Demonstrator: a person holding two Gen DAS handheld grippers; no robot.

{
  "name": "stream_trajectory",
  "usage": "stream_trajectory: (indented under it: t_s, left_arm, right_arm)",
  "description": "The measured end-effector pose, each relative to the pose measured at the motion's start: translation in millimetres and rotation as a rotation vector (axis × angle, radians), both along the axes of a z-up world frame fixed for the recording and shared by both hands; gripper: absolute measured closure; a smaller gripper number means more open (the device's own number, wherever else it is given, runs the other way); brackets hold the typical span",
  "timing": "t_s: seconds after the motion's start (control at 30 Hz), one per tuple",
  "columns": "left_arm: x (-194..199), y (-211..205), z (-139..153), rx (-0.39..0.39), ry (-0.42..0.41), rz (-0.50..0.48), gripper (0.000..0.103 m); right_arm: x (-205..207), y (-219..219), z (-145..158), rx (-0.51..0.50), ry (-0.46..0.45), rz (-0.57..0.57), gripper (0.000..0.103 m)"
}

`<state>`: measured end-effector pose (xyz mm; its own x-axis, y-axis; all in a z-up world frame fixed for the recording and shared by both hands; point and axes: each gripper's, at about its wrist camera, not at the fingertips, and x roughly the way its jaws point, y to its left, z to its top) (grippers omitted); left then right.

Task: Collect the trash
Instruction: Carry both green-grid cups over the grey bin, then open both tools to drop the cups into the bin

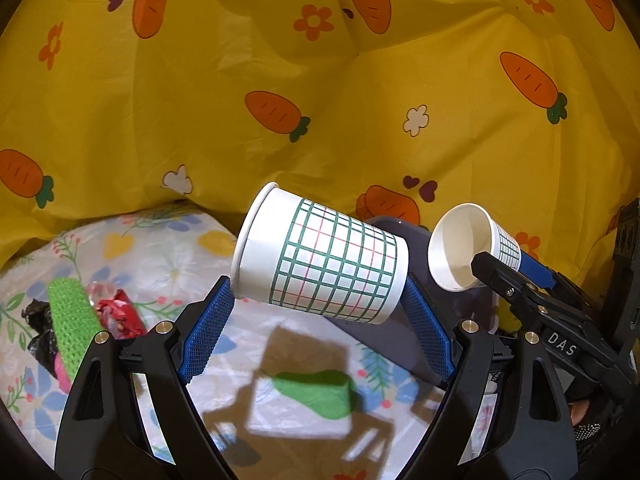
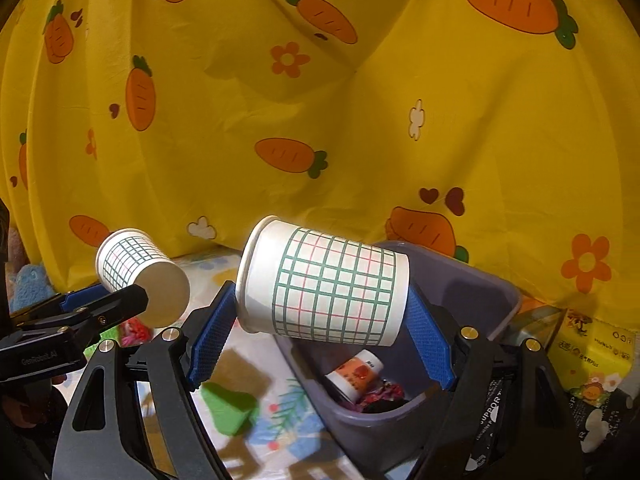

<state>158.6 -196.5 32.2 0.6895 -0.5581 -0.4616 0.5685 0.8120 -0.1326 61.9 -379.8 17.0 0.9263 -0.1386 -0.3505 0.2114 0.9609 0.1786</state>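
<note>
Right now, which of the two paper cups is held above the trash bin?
The cup in the right gripper hangs over the grey bin. The other cup, in the left gripper, is beside the bin, above the flowered table cover.

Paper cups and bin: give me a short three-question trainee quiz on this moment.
1. True or false: each gripper holds a paper cup.
2. What lies in the grey bin?
A. a small printed cup and crumpled wrappers
B. a glass bottle
C. nothing
3. Fill in: the right gripper's cup hangs above the ___.

Key:
1. True: the left gripper grips the left cup end to end, and so does the right gripper.
2. A, beside the printed cup.
3. bin.
</note>
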Motion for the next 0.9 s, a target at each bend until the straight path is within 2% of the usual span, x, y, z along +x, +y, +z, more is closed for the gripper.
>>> stream_trajectory:
  t_s: [0.23,0.43,0.53,0.63,0.73,0.9]
  left_arm:
    - [21,-47,-5,-0.015,0.053,-0.076,0.020]
    - [39,-73,-16,-0.020,0.102,-0.113,0.020]
    - [46,-82,-24,-0.031,0.144,-0.133,0.020]
    - [48,-90,-29,-0.021,0.152,-0.148,0.020]
    - [48,-95,-31,-0.047,0.165,-0.189,0.020]
    - [49,-89,-33,-0.089,0.187,-0.176,0.017]
  right_arm:
    - [13,-29,-20,0.026,0.059,-0.056,0.024]
    - [16,-37,-32,0.033,0.085,-0.065,0.024]
    - [17,-40,-35,0.032,0.093,-0.070,0.024]
    - [18,-43,-38,0.029,0.102,-0.076,0.024]
    - [19,-46,-41,0.033,0.111,-0.081,0.024]
    - [21,-44,-45,0.014,0.128,-0.077,0.023]
